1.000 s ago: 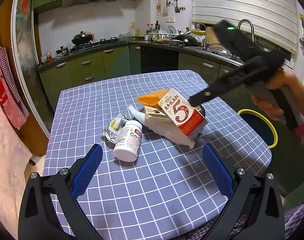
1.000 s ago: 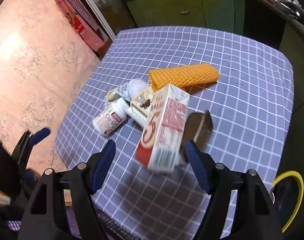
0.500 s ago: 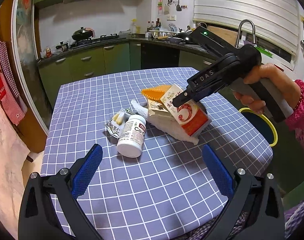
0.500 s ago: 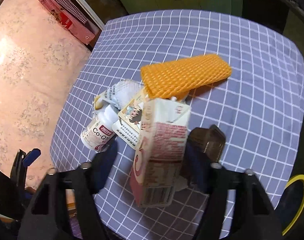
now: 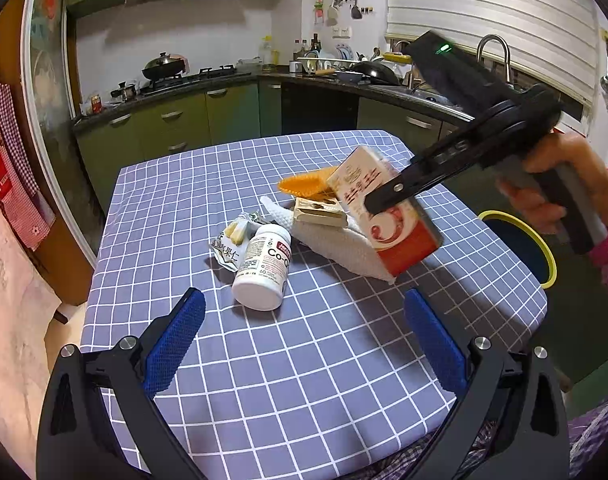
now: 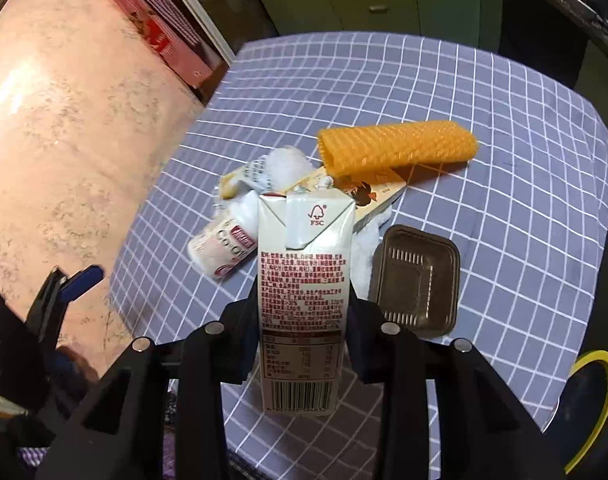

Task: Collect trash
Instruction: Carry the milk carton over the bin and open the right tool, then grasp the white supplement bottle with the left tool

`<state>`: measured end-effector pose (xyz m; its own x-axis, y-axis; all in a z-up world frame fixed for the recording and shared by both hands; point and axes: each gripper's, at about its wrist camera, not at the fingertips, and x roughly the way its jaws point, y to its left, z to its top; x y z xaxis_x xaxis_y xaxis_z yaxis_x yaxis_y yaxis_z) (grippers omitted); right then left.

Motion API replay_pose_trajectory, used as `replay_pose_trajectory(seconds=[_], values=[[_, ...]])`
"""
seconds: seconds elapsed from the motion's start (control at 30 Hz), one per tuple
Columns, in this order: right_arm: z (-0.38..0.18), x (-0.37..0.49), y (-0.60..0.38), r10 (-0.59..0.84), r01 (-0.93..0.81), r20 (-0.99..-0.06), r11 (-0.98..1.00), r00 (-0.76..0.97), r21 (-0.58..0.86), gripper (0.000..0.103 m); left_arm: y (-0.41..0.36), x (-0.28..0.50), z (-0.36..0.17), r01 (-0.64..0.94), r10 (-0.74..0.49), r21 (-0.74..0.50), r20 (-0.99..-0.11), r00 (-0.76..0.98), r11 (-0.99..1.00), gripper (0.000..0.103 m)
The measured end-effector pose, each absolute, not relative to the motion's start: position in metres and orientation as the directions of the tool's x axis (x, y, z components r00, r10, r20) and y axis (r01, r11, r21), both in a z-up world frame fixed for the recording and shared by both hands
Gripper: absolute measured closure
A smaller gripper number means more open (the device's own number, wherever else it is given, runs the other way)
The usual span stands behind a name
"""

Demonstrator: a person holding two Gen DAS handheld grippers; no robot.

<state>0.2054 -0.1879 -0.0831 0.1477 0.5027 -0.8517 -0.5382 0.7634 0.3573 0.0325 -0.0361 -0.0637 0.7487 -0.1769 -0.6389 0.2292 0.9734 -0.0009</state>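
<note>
My right gripper is shut on a red and white drink carton and holds it tilted above the table; it also shows in the left wrist view. On the checked tablecloth lie a white pill bottle, a crumpled wrapper, white foam netting, a small printed box, orange foam netting and a brown plastic tray. My left gripper is open and empty near the table's front edge.
A dark bin with a yellow rim stands beside the table on the right; it also shows in the right wrist view. Green kitchen cabinets and a sink counter stand behind the table.
My right gripper has closed on the drink carton and lifted it off the pile, uncovering the brown tray. My left gripper has stayed open and still.
</note>
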Motion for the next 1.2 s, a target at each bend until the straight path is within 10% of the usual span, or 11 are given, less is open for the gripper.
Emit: replay_pose_trajectory(seconds=[0.53, 1.2], values=[[-0.063, 0.149, -0.431, 0.303, -0.144, -0.805, 0.953, 0.510, 0.268, 0.068, -0.069, 0.044, -0.075, 0.297, -0.215, 0.010, -0.667, 0.713, 0.955, 0.005], [-0.158, 0.133, -0.547, 0.142, 0.142, -0.865, 0.961, 0.482, 0.238, 0.054, -0.136, 0.071, -0.081, 0.418, -0.261, 0.051, -0.710, 0.654, 0.907, 0.005]])
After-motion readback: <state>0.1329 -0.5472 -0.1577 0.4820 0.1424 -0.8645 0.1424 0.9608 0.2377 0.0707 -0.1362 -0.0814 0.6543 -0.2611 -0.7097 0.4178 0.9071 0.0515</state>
